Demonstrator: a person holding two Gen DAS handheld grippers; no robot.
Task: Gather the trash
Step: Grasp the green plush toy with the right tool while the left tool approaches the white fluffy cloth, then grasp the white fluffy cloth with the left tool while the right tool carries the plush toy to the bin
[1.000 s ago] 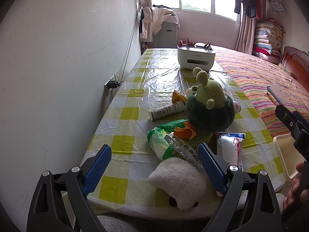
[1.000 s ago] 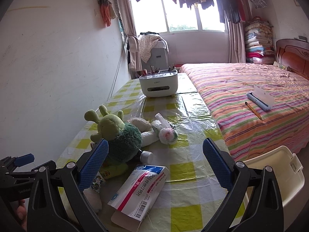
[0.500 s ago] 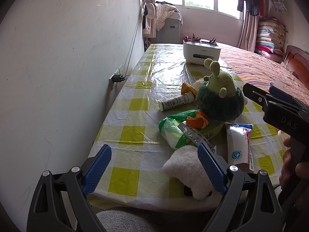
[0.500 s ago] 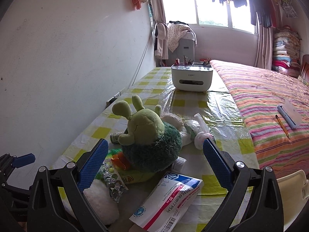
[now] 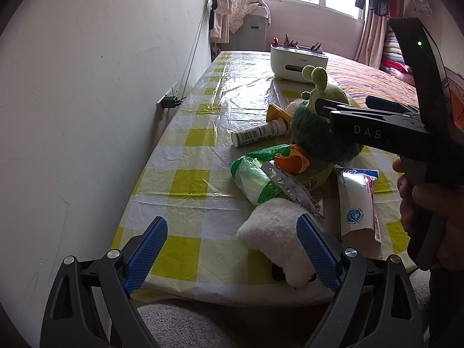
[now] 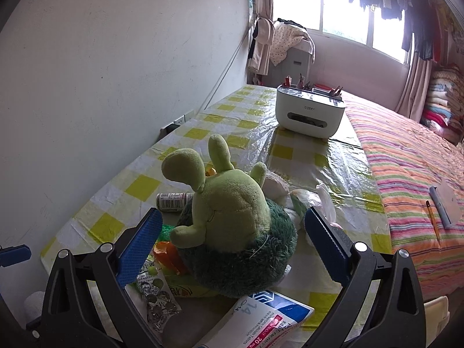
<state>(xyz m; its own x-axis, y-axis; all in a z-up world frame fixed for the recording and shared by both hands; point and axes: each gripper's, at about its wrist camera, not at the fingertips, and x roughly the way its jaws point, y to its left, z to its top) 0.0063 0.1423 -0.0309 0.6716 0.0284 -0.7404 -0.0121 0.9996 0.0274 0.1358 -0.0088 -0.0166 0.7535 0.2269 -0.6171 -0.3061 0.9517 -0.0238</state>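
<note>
A pile of litter lies on the checked table [image 5: 185, 179]: a green-white wrapper [image 5: 255, 177], orange peel [image 5: 291, 159], a foil pill strip [image 5: 290, 187], a white tube [image 5: 258, 134] and a white medicine box [image 5: 358, 200]. My left gripper [image 5: 232, 249] is open at the table's near edge, beside a white fluffy item [image 5: 278, 237]. My right gripper [image 6: 232, 243] is open, its fingers on either side of a green plush toy [image 6: 232, 226] without touching it. The pill strip [image 6: 156, 295], peel [image 6: 169, 256] and box [image 6: 261, 322] show below it.
A white organiser box [image 5: 298, 62] stands far back on the table. A wall with a socket [image 5: 168, 103] runs along the left. A striped bed [image 6: 414, 179] lies to the right, with a pencil and a pen on it. A cream bin edge [image 6: 435, 313] shows low right.
My right gripper has moved forward and left, over the plush toy, and now crosses the left wrist view. My left gripper has drifted slightly closer to the table. Both stay open.
</note>
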